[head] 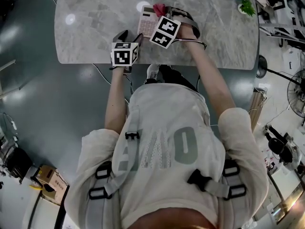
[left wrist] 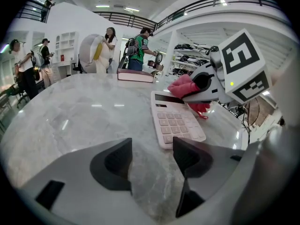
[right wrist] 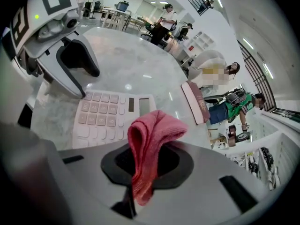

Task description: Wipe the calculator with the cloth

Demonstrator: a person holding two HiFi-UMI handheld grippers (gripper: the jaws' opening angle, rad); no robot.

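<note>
Grey marble-pattern desk [head: 95,23] with rounded corners, glossy, ceiling lights reflecting off it. Dark teal floor [head: 57,99] around it, cables trailing underneath. Pale pink calculator [head: 147,22] lies flat near the desk's near edge, keys up, between the two tools. Left tongs [left wrist: 152,156] spread, nothing between them, only bare desk; they sit low, just beside the calculator's near corner. Right tongs [right wrist: 147,161] pinching a red-pink cloth [right wrist: 150,135], folded bunch sticking out past the tips, held over the display end of the calculator. Cannot tell if cloth touches it. Closed dark red book [left wrist: 135,75] lies further back on the desk, well apart from the calculator. Room is a big white open hall: balcony railing [left wrist: 225,1] above, white shelves [left wrist: 70,43] at the back wall, several people [left wrist: 140,50] standing beyond the desk, strip lights overhead. Small green plant [head: 246,7] at the desk's far right corner.
</note>
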